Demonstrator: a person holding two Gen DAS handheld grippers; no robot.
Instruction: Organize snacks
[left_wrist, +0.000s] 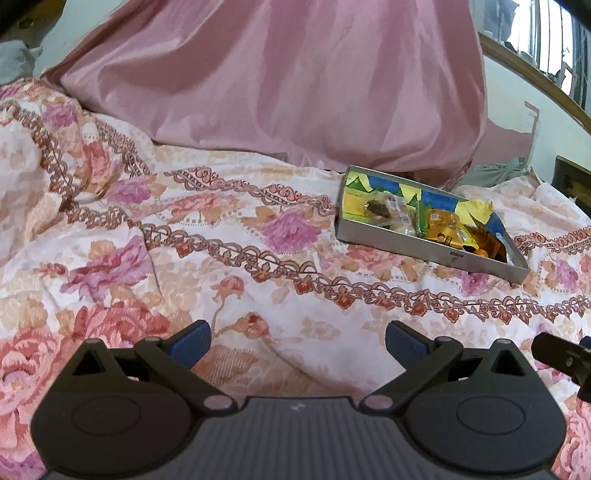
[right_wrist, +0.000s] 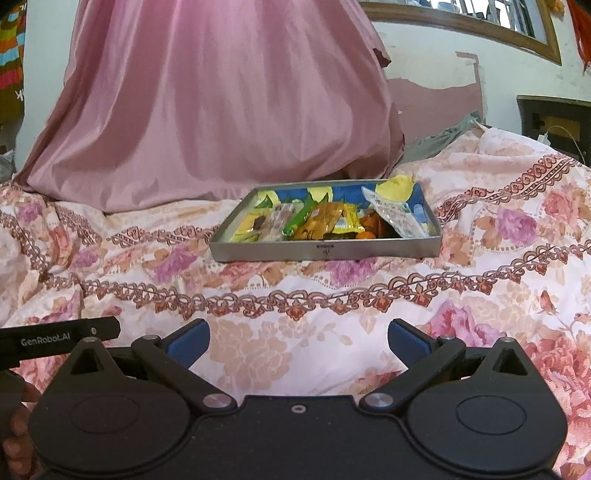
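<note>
We see the snacks (right_wrist: 325, 221) piled inside the grey tray (right_wrist: 325, 253), which sits on the floral bedspread (right_wrist: 295, 332) just in front of the pink cloth (right_wrist: 207, 103). Both our left gripper (left_wrist: 297, 341) and right gripper (right_wrist: 297, 341) hover well short of the tray, each with its blue-padded jaws spread wide and holding nothing.
</note>
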